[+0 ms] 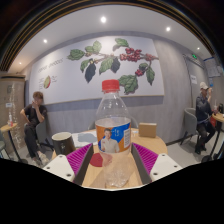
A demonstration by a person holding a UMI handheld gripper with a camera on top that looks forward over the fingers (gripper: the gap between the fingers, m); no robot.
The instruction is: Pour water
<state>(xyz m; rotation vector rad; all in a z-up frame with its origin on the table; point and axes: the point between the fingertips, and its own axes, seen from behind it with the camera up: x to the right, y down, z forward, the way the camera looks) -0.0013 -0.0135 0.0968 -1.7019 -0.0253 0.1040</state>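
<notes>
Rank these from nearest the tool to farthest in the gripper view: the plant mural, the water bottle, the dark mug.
1. Water bottle: between the tool's fingers, which press on it.
2. Dark mug: on the table, beyond the left finger.
3. Plant mural: on the far wall, behind everything.

Bottle (114, 130) fills gap between fingers (78, 157); mug (63, 143) blocks left; cardboard box (148, 129) behind right.

The hand-held gripper (112, 160) points level and forward — its two pink-padded fingers (79, 158) set apart, their pads angled inward at either side.
</notes>
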